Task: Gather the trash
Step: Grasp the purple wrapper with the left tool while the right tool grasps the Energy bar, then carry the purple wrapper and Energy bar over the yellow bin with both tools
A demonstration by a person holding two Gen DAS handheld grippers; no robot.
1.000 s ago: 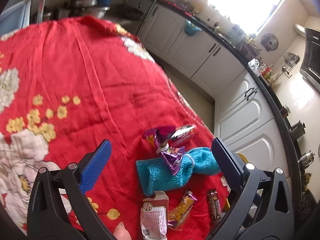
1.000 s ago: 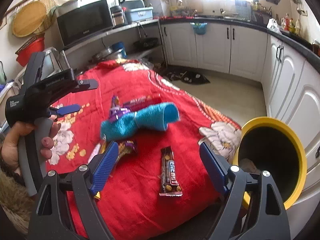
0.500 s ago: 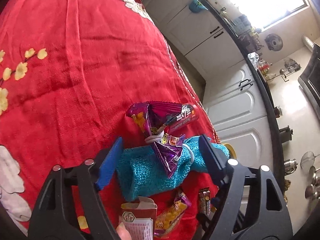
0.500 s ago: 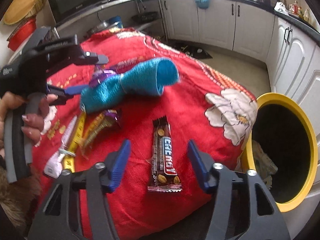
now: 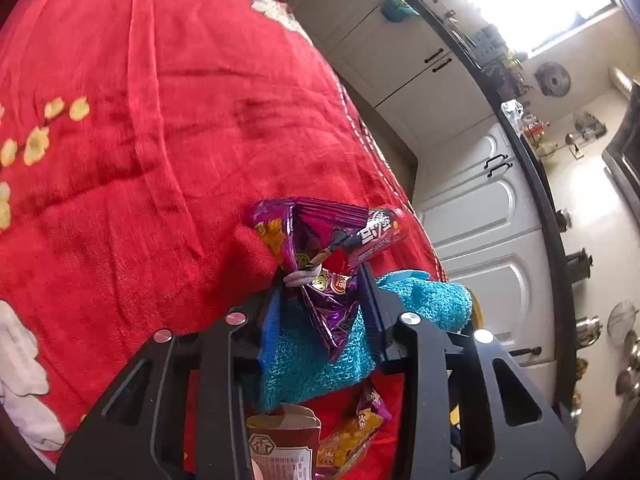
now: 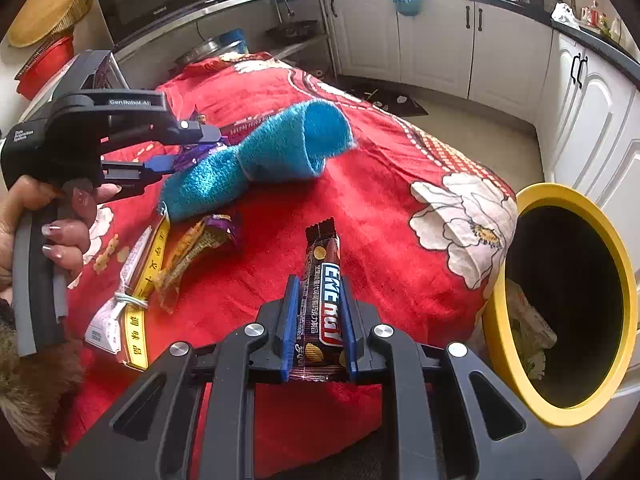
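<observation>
On the red flowered blanket [image 5: 160,160] a purple snack wrapper [image 5: 320,232], tied with a white band, lies across a teal sock [image 5: 424,296]. My left gripper [image 5: 320,280] is closing on that wrapper, and its pads press the wrapper's lower end against the sock. The right wrist view shows the left gripper [image 6: 188,148] from the side, nipping the purple wrapper beside the sock [image 6: 280,148]. My right gripper [image 6: 316,284] is closing on a brown chocolate bar wrapper [image 6: 324,256], with both blue pads against its long edges.
A yellow-rimmed bin [image 6: 494,320] stands off the blanket's right edge with rubbish inside. A white-and-yellow packet [image 6: 140,280] and an orange snack wrapper [image 6: 196,244] lie to the left. A hand [image 6: 60,232] holds the left gripper. White cabinets [image 6: 436,40] line the far wall.
Both grippers came down onto the blanket. Their wide jaws narrowed: the left closed around the purple wrapper, the right around the chocolate bar wrapper.
</observation>
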